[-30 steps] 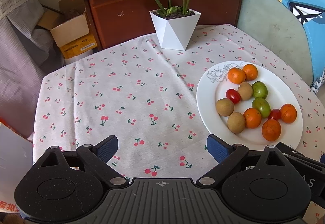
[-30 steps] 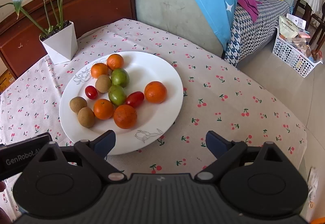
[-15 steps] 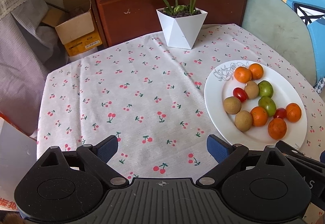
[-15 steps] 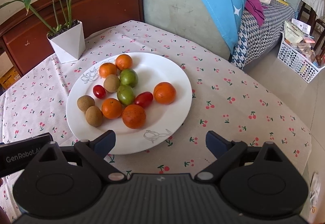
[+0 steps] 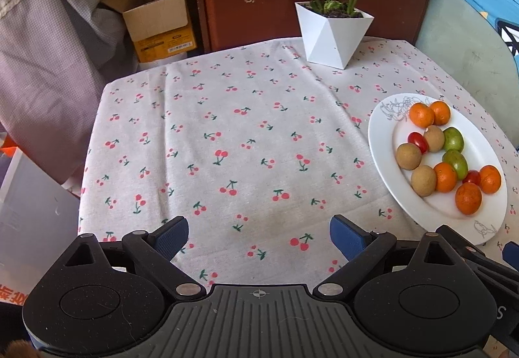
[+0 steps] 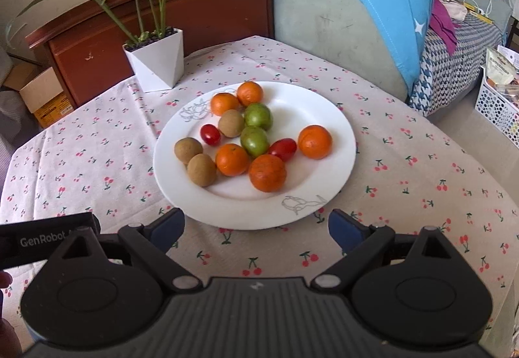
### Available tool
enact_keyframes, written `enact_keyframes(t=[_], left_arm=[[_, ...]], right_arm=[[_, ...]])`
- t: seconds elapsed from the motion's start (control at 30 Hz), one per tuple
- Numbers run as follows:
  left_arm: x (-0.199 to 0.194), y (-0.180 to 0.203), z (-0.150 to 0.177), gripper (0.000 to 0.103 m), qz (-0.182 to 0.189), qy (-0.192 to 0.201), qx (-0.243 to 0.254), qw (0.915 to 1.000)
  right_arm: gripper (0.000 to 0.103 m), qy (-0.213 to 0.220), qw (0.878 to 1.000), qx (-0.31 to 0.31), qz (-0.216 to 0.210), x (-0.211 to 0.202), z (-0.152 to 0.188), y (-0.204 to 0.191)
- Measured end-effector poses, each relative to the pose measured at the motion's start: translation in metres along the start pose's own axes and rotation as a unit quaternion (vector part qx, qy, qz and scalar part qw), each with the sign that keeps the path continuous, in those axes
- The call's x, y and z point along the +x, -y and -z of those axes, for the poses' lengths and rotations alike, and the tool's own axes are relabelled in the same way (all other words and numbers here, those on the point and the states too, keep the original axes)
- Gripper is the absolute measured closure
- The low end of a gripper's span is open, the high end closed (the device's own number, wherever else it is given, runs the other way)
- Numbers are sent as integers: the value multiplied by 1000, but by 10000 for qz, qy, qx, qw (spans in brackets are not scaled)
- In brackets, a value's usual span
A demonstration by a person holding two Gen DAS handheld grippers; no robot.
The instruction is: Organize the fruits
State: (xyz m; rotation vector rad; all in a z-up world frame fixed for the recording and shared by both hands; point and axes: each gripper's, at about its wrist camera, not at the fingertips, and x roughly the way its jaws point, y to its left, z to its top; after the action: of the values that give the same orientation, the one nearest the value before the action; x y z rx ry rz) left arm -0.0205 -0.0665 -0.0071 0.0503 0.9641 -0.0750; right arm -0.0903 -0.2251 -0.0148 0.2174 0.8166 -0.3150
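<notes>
Currently all fruit sits on the plate (image 6: 337, 131), which rests on the cherry-print cloth (image 5: 227, 131) toward the table's right side, near the planter (image 6: 155, 63).

Left gripper (image 5: 259, 236): jaws spread wide, nothing between them, over bare cloth left of the plate. Its right finger is near the plate's front-left rim, not touching.

Right gripper (image 6: 256, 225): jaws likewise spread, empty, just in front of the plate's near rim, w/ the plate centred between the fingers.

Contents, right wrist view:
- 5 oranges: two touching at the far side (image 6: 224, 103) (image 6: 249, 93), one mid-plate (image 6: 232, 159), one nearest the gripper (image 6: 267, 172), one apart at the right (image 6: 314, 141). Round; no clear long axis.
- 3 brown fruits: one (image 6: 231, 123) mid-cluster, two (image 6: 188, 150) (image 6: 201, 169) touching at the left.
- 2 green fruits (image 6: 258, 116) (image 6: 254, 140), adjacent, one behind the other; slightly oval, long axes running roughly near-to-far.
- 2 red tomatoes: left one (image 6: 210, 134) w/ long axis running far-left to near-right; right one (image 6: 282, 149) elongated, long axis tilted up to the right, lying between the green fruit and the right orange.

Plate's right half is largely bare. Line drawings on its far-left and near rim.
</notes>
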Motion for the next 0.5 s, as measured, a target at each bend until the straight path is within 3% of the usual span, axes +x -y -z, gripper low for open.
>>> enact_keyframes(t=[0.5], left_arm=[[-2, -45, 2, 7, -110, 15, -458, 9989]], right_arm=[[8, 40, 9933, -710, -906, -7, 44, -40]])
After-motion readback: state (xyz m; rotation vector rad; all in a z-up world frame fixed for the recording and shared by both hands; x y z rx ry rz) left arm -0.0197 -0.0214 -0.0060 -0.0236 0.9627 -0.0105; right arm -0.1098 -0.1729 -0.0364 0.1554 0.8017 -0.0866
